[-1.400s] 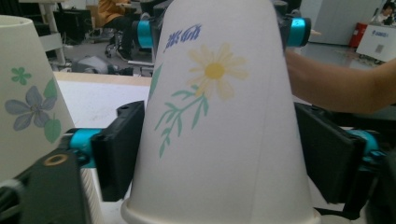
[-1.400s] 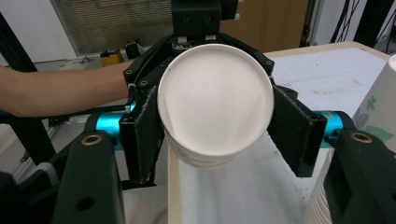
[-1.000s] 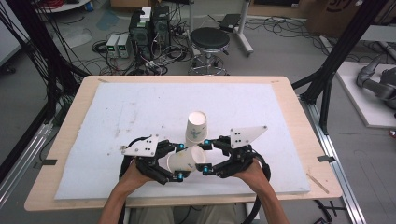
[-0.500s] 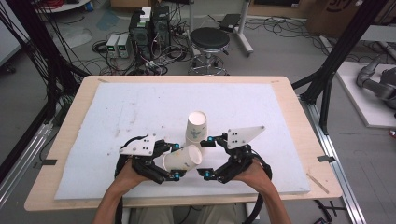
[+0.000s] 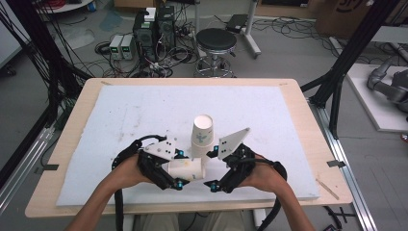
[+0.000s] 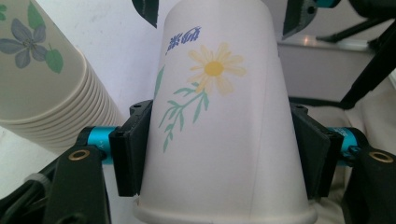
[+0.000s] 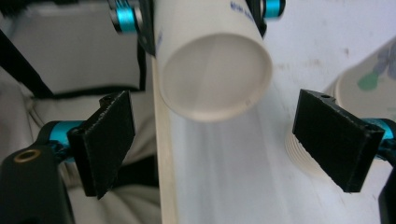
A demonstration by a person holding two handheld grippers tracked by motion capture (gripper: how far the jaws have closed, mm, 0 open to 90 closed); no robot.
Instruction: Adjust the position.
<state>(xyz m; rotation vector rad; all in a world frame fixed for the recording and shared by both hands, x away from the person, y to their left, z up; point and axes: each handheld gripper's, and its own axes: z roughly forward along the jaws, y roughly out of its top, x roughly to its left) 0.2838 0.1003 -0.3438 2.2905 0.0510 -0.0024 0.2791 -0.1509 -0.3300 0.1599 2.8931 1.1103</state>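
Single paper cup (image 6: 219,126), daisy print, lies sideways above the white foam mat (image 5: 288,115), clamped mid-wall by the left gripper (image 5: 179,168). Judged light, thin-walled, easily crushed; best held lightly near the stiffer rim. Right gripper (image 7: 233,140) stands apart, empty, facing its base. Upside-down cup stack (image 5: 202,135) just beside.

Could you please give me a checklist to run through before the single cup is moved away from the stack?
1. Left gripper clamped on the single cup: ok, pads press both sides.
2. Right gripper clear of that cup: ok; its jaws have just been opening, nothing between them.
3. Cup undamaged: ok, no crease seen.
4. Stack of cups upright on the white mat: ok.
5. Only one cup taken: cannot tell.
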